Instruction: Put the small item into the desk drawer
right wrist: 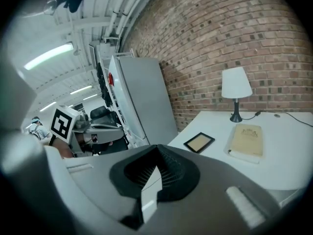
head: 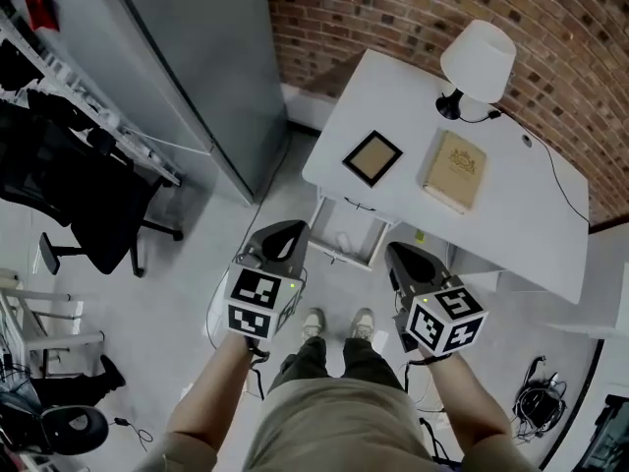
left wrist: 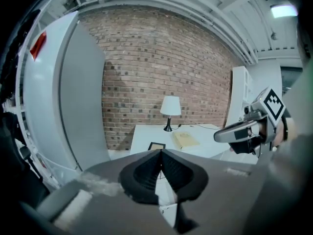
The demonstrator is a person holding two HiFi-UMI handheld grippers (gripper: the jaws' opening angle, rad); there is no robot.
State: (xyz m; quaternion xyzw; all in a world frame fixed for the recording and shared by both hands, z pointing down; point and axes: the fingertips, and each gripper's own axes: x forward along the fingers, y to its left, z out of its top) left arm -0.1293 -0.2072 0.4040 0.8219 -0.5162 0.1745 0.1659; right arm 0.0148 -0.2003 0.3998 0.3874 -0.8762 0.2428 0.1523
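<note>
Grey plastic jaws on both tools are pressed together with nothing between them: the left gripper (head: 285, 232) and the right gripper (head: 405, 254) are both closed and empty, held side by side above the person's shoes (head: 339, 323). Just past their tips and lower, the drawer (head: 344, 257) stands pulled out of the near edge of the white desk (head: 511, 234), its long axis running from the desk toward the person. In the head view it sits between the two grippers, with the left tip slightly closer to its corner.

A small pale shape (head: 343, 241) lies inside the drawer. It is likely the small item, though it is too small to identify. If so, what remains is probably pushing the drawer shut.

Further back on the desk are a dark picture frame (head: 372, 157), a tan book (head: 455, 170) and a white lamp (head: 479, 59), then the brick wall (head: 393, 8). The book's cover carries an emblem that cannot be read. The grippers' cubes show only square markers.
</note>
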